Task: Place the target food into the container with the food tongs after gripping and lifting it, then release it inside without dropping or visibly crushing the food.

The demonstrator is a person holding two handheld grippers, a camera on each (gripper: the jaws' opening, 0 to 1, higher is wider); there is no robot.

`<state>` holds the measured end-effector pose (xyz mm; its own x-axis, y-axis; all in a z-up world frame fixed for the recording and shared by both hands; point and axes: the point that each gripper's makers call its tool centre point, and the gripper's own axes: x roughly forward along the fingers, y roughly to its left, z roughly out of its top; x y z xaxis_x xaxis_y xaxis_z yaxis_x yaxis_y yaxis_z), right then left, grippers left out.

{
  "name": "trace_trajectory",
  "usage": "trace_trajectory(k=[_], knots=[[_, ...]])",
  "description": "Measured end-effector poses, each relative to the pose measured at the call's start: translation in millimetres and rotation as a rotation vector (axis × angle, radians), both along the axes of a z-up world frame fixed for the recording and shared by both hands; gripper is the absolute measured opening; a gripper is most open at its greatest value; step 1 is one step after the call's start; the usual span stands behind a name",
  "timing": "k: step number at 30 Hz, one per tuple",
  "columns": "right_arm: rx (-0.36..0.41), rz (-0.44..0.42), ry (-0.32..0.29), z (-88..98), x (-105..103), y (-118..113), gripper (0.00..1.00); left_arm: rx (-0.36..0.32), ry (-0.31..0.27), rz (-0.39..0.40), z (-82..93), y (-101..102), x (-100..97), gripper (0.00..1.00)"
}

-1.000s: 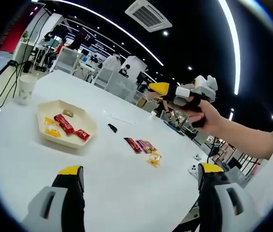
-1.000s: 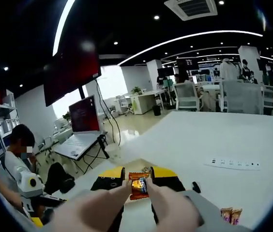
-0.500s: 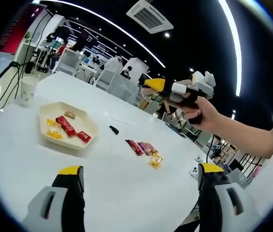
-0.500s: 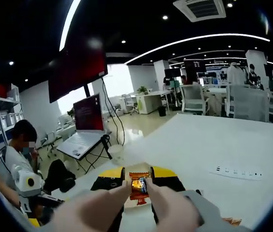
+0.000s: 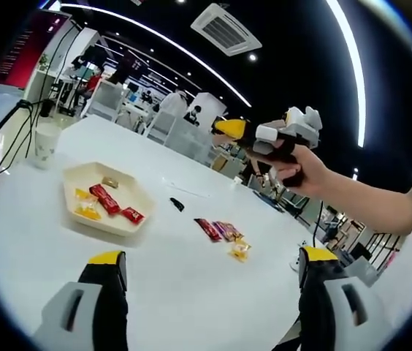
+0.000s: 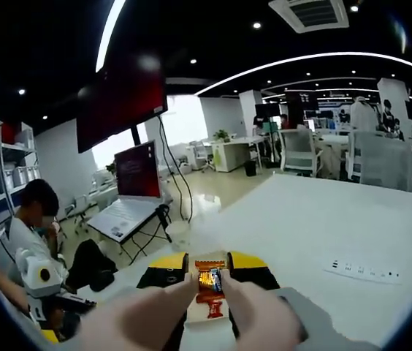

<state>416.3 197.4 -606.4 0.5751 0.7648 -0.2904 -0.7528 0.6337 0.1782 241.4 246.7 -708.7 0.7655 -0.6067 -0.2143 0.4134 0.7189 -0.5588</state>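
Right gripper view: candy (image 6: 210,284) clamped between right tool (image 6: 207,287) jaws.

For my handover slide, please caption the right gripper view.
Right hand-held gripper holds an orange-wrapped snack above the white table.

You have a white paper cup (image 5: 45,139) standing upright at the far left of the white table (image 5: 191,278). A small black object (image 5: 177,205) lies on the table, well to the right of the cup. In the right gripper view, a white power strip (image 6: 363,272) lies on the table, and beyond the table's edge an open laptop (image 6: 129,197) sits on a stand beside a seated person (image 6: 34,234).
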Motion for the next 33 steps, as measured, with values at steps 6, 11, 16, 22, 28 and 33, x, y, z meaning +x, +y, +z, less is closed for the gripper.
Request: trace_trajectory(k=[6, 11, 16, 22, 28, 33], knots=[[-0.007, 0.018, 0.002, -2.7, 4, 8, 0.20, 0.003, 0.001, 0.010, 0.2, 3, 2.3, 0.99], [-0.009, 0.030, 0.010, -6.7, 7, 13, 0.20, 0.006, -0.001, 0.021, 1.5, 8, 5.5, 0.99], [-0.008, 0.038, 0.016, -9.3, 12, 18, 0.20, 0.013, 0.000, 0.027, 4.1, 15, 8.6, 0.99], [-0.017, 0.048, 0.029, -16.4, 15, 24, 0.20, 0.010, 0.000, 0.052, 5.2, 24, 13.6, 0.99], [-0.021, 0.057, 0.036, -20.7, 20, 31, 0.20, 0.013, 0.004, 0.049, 4.5, 26, 16.8, 0.99], [-0.025, 0.062, 0.041, -22.5, 26, 35, 0.20, 0.011, 0.004, 0.059, 5.2, 30, 20.5, 0.99]])
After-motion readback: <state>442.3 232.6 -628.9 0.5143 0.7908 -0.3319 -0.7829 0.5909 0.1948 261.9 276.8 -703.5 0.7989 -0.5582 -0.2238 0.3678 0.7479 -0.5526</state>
